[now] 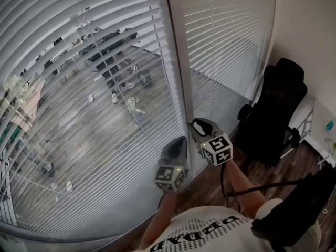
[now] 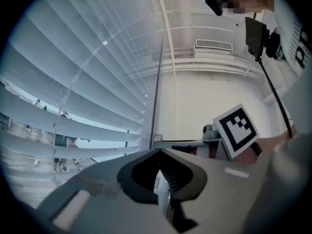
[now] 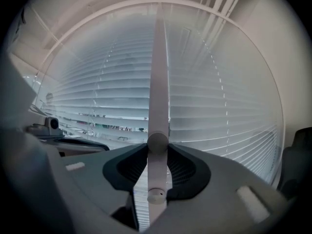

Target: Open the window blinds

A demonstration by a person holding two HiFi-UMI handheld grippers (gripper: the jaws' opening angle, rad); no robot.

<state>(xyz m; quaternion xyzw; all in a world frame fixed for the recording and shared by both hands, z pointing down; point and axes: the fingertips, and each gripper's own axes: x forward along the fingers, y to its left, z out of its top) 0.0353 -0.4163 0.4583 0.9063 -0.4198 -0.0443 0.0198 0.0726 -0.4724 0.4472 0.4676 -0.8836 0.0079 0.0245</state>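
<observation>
Right gripper (image 3: 157, 150) clenched on the tilt wand (image 3: 157, 82) at frame centre, left gripper (image 2: 159, 152) closed empty; we'd best twist the wand about its axis, never tugging the slats (image 3: 229, 111).

The left gripper (image 2: 158, 151) and right gripper (image 3: 157, 147) point level, side by side and close together, on bare forearms (image 1: 239, 182) stretched forward. The left jaws meet at their tips. The right jaws clamp a wand (image 3: 157, 82) between them.
</observation>
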